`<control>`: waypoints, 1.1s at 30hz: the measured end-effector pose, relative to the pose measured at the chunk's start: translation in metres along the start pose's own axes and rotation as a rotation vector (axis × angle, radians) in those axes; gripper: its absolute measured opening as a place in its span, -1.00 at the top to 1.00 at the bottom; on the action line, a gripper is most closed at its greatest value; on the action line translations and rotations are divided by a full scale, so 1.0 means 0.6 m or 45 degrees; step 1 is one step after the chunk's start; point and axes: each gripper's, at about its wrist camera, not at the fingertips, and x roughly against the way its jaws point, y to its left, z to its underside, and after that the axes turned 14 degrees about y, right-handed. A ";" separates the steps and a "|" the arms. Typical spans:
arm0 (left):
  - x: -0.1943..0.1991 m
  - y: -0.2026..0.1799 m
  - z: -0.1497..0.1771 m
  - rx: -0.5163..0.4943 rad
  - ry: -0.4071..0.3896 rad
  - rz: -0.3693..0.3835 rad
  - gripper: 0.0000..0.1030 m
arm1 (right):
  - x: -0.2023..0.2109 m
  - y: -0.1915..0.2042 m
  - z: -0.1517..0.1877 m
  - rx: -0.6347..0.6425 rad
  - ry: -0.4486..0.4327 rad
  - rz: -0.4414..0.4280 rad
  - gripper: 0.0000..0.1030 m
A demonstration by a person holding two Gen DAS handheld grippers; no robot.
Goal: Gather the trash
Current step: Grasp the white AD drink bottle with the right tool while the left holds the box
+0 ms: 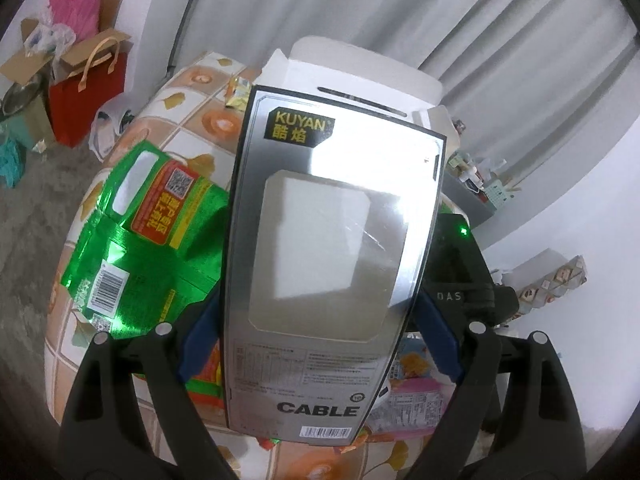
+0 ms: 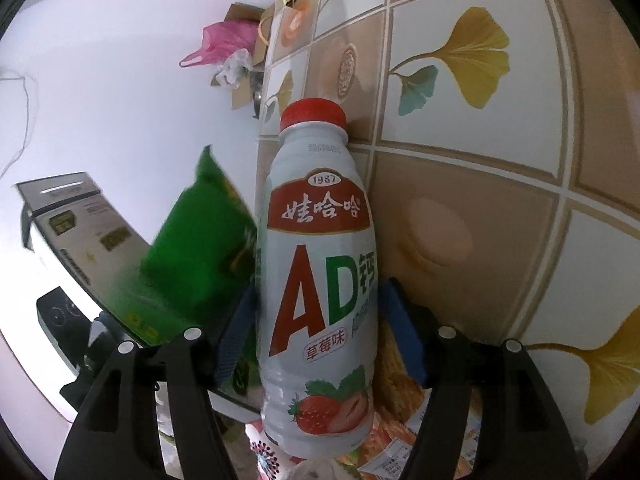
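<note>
A silver cable box (image 1: 328, 240) with a clear window and a "CABLE" print stands up between the blue pads (image 1: 200, 332) of my left gripper (image 1: 320, 320), which is shut on its sides above the table. The same cable box (image 2: 80, 232) shows at the left of the right wrist view. My right gripper (image 2: 316, 312) is shut on a white milk-drink bottle (image 2: 320, 280) with a red cap and strawberry print; both blue pads (image 2: 400, 336) lie against its sides. The bottle hangs close over the tablecloth (image 2: 480, 200).
A flattened shiny green carton (image 1: 148, 236) lies on the ginkgo-patterned tablecloth (image 1: 192, 120), with snack wrappers (image 1: 412, 392) below the box and a yellow wrapper (image 1: 238, 94) at the far edge. On the floor stand a red gift bag (image 1: 86, 108), cardboard boxes and a pink plastic bag (image 1: 76, 0). Curtains hang behind.
</note>
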 end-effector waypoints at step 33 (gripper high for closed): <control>-0.081 -0.181 -0.002 -0.184 0.095 0.157 -0.59 | 0.318 -0.125 0.243 0.025 -0.456 0.555 -0.07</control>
